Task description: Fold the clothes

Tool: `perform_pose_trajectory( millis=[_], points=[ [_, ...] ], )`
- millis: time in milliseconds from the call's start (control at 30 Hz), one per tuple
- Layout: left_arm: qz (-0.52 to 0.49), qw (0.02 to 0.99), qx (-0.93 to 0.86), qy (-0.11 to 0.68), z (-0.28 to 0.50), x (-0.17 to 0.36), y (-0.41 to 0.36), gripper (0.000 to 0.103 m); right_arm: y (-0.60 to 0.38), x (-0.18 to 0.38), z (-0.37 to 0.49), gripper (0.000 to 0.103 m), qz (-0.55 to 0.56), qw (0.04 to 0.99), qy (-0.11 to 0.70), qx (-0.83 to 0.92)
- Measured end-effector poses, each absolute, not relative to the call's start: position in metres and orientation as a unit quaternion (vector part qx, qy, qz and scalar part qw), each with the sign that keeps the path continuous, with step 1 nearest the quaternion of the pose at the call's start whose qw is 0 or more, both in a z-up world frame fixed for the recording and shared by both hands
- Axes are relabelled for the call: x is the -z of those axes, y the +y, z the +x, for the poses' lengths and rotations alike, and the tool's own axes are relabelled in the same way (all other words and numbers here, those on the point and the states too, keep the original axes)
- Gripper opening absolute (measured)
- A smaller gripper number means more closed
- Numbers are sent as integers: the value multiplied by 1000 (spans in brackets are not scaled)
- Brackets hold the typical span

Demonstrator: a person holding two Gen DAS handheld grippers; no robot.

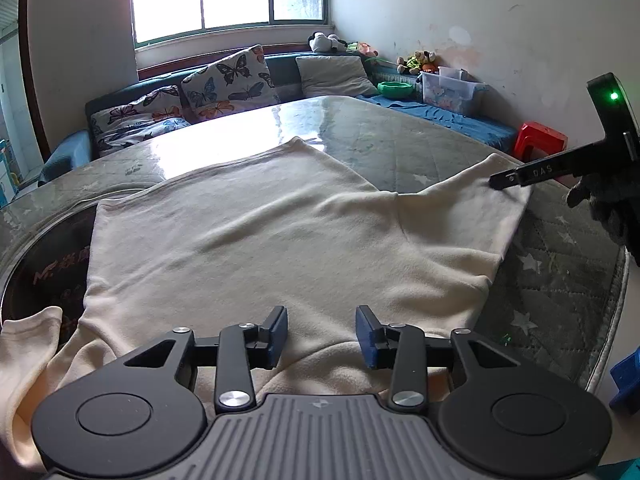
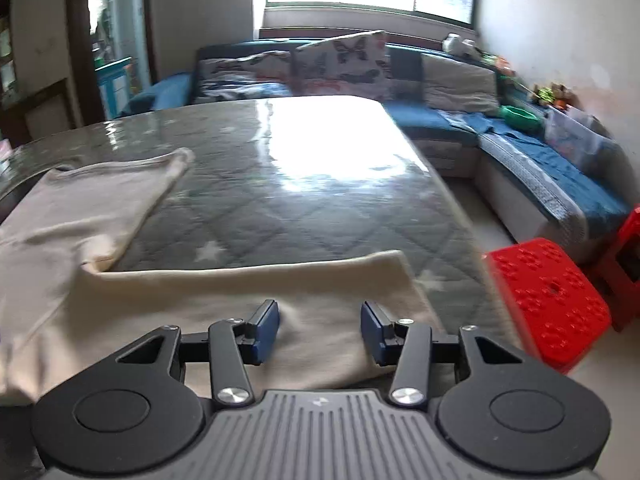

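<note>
A clear plastic storage box (image 1: 450,90) holding colourful items too small to identify sits on the blue sofa (image 1: 440,114) beside a green bowl (image 1: 396,89). The cream fabric garment (image 1: 248,240) lies spread on the grey quilted star-patterned table (image 1: 560,264). The left gripper (image 1: 322,336) hovers over its near edge, jaws apart and empty; the right gripper (image 2: 320,334), likewise parted and holding nothing, is low over one sleeve (image 2: 320,280).
</note>
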State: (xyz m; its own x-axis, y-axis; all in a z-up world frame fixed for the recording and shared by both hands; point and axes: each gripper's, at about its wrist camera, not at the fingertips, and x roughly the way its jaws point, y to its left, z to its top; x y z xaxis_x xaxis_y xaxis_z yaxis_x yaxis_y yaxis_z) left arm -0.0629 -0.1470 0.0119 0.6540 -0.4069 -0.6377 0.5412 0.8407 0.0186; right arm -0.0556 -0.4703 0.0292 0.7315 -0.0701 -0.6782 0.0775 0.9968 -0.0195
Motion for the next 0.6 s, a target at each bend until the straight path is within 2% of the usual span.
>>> perform_pose_trajectory(
  millis=[267, 467, 533, 567, 600],
  points=[
    [100, 904, 261, 324, -64, -12, -147, 47, -489, -31, -57, 46, 11, 928, 365, 75],
    [87, 907, 255, 324, -65, -16, -141, 50, -470, -39, -57, 47, -1, 935, 352, 37],
    [81, 911, 248, 320, -65, -19, -135, 50, -463, -36, -53, 49, -7, 933, 358, 28],
    [76, 913, 243, 318, -65, -22, -130, 51, -460, -35, -51, 55, -8, 932, 362, 26],
    [72, 916, 235, 316, -65, -24, -125, 51, -458, -32, -50, 57, -8, 930, 365, 25]
  ],
)
